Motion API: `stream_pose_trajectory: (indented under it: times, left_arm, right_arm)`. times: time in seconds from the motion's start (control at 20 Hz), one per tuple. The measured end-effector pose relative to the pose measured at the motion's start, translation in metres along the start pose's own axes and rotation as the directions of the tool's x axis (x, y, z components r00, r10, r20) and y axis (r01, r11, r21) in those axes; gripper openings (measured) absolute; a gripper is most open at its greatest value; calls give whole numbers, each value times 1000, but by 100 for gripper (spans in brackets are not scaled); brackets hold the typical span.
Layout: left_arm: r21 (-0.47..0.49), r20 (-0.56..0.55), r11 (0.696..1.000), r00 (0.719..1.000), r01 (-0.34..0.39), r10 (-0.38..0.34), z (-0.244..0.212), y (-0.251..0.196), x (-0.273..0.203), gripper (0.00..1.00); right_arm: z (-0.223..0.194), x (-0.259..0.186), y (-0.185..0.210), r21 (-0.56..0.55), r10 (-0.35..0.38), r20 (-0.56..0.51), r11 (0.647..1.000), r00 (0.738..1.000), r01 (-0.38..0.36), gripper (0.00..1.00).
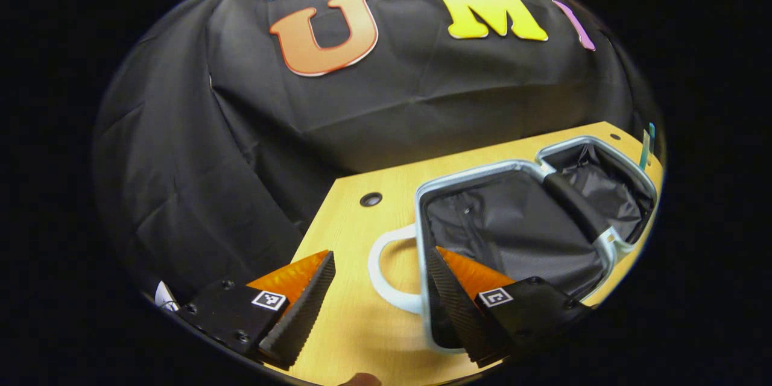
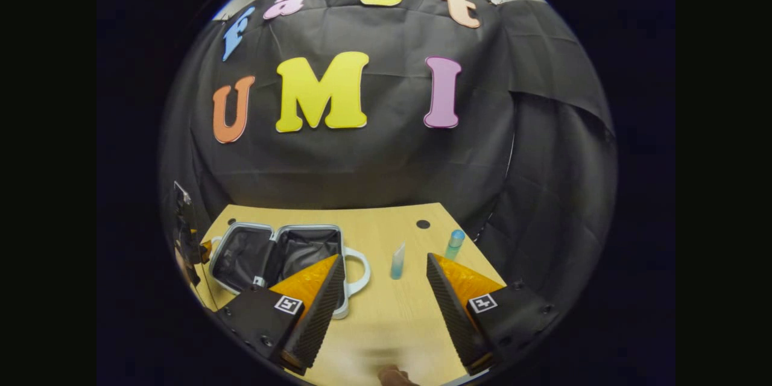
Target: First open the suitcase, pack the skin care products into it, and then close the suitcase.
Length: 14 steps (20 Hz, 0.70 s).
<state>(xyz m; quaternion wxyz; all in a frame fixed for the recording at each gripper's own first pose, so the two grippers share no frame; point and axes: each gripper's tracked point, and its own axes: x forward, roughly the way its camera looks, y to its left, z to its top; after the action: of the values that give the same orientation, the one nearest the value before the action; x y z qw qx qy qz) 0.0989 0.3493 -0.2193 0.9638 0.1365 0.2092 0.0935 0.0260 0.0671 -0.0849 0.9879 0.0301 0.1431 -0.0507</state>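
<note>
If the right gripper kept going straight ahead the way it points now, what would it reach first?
Most likely the small clear tube standing on the wooden table, between the open fingers of the right gripper. The blue-capped bottle stands further right and back. Depth is hard to judge here.

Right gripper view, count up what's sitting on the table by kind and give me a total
Suitcase, lying open: 1
Skin care bottles, standing upright: 2, the clear tube and the bottle with a blue cap
Total: 3 things on the wooden table
</note>
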Motion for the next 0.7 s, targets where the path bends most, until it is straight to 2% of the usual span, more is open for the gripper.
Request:
stream_pose_trajectory:
  times: [0.25, 0.5, 0.7]
  left_arm:
    - [-54, 42, 996, 997, 71, -69, 45, -91, -34, 98]
    - [-93, 82, 980, 982, 177, -170, 81, -218, -66, 99]
    - [-134, 90, 944, 953, 300, -290, 100, -340, -79, 99]
  right_arm:
    - [5, 11, -50, -43, 24, 37, 999, 999, -22, 81]
    - [10, 36, -103, -66, 62, 44, 996, 997, -59, 81]
    - [6, 60, -145, -72, 85, 20, 994, 996, -84, 81]
